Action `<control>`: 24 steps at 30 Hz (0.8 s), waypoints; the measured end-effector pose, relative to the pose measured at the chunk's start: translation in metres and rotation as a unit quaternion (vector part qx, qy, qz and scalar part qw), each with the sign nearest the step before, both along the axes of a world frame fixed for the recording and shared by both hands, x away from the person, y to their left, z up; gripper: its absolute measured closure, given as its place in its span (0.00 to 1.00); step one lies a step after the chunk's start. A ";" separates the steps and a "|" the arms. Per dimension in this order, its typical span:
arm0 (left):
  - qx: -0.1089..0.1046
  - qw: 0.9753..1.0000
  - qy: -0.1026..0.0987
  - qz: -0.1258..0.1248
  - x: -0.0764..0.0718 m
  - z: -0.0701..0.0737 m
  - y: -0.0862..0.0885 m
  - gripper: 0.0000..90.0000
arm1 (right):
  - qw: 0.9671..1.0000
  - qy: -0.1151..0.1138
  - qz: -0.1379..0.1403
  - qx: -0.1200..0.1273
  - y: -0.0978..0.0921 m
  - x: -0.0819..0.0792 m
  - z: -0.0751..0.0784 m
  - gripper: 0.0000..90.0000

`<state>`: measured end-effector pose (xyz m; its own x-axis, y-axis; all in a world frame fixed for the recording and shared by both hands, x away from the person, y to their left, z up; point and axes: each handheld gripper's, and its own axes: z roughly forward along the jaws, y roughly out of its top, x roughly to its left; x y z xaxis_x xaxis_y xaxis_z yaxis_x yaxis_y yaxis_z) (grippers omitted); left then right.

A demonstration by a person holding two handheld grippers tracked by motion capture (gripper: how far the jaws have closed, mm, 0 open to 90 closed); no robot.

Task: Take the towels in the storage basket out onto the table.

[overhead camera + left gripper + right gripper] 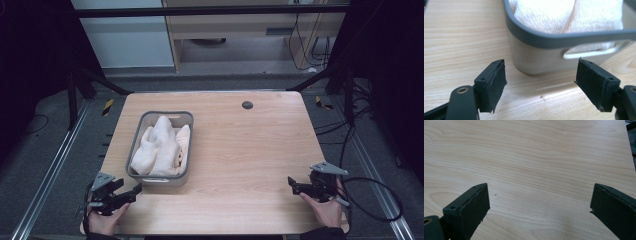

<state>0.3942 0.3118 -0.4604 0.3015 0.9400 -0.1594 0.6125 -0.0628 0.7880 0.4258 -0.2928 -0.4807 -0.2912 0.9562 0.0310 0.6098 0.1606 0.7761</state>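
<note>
We hold each hand-held gripper, left and right, wide and empty at the worktop's near edge, the towel-filled bin just at the left's twelve o'clock, likely ready to reach.

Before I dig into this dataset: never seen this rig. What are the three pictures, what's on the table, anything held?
There is no robot here. A person sits at a wooden table and holds a pair of hand-held tongs in each hand.

The high view looks down from above the person's side. The left tongs are at bottom left, the right tongs at bottom right.

The other two pictures come from cameras riding on the tongs, looking along their black jaws. In both, the jaws stand wide apart with nothing between them.

On the table is a grey bin holding pale towels. The left tongs point at its near wall with the handle slot. The right tongs face bare wood.
</note>
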 end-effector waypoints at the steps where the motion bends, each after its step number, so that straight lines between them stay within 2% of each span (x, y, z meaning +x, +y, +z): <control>1: -0.005 1.000 -0.004 0.002 -0.001 0.001 0.001 0.27 | 1.000 -0.003 0.002 -0.001 0.000 -0.002 0.001 0.04; 6: -0.006 1.000 -0.020 0.002 -0.002 0.010 0.003 0.28 | 1.000 -0.032 0.000 0.000 0.004 -0.010 0.007 0.09; 10: -0.006 1.000 -0.029 0.002 -0.002 0.017 0.005 0.29 | 0.999 -0.036 0.004 0.002 0.008 -0.011 0.007 0.11; 14: -0.004 0.999 -0.039 -0.001 -0.001 0.024 0.004 0.29 | 0.999 -0.028 0.011 -0.011 0.011 -0.009 0.003 0.11; 18: -0.004 0.999 -0.046 -0.007 -0.001 0.030 0.004 0.29 | 1.000 -0.028 0.010 -0.009 0.012 -0.010 0.003 0.12; 20: -0.009 0.998 -0.059 -0.012 -0.003 0.036 0.004 0.30 | 0.999 -0.030 0.011 -0.009 0.012 -0.010 0.003 0.12; 24: -0.009 0.998 -0.065 -0.021 -0.003 0.042 0.003 0.30 | 1.000 -0.024 0.010 -0.012 0.014 -0.009 0.002 0.12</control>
